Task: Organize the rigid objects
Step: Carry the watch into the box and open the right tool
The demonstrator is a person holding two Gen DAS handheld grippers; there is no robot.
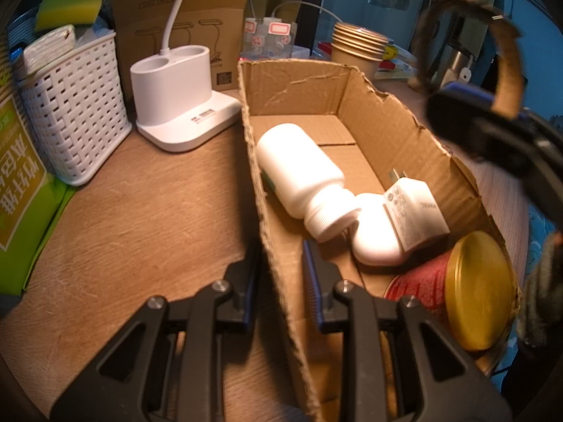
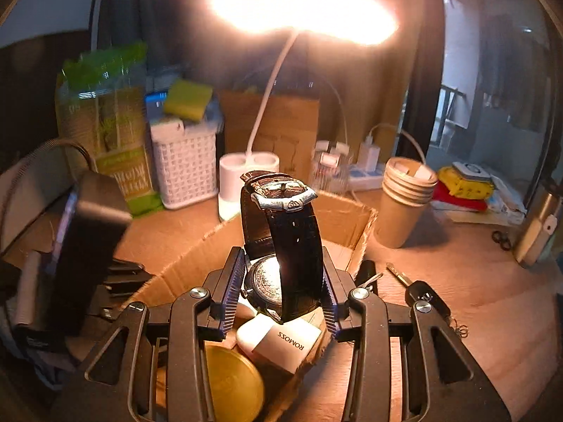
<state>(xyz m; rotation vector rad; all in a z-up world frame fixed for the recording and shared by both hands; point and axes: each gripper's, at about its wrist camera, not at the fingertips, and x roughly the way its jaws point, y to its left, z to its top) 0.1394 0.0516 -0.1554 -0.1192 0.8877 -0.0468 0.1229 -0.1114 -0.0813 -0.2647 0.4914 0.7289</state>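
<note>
lamp base (image 1: 183,95) at 11 o'clock, car key (image 2: 424,297) at 3 | wristwatch (image 2: 283,246): dark strap, silver buckle | right gripper (image 2: 283,281) clamps wristwatch | left gripper (image 1: 278,281) pinches cardboard box (image 1: 260,190) wall

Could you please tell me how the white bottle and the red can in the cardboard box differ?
The white bottle is plain white plastic with a ribbed white cap; the red can has a red body and a gold lid. The bottle lies mid-box, the can at the near end. Both lie on their sides inside the cardboard box.
</note>
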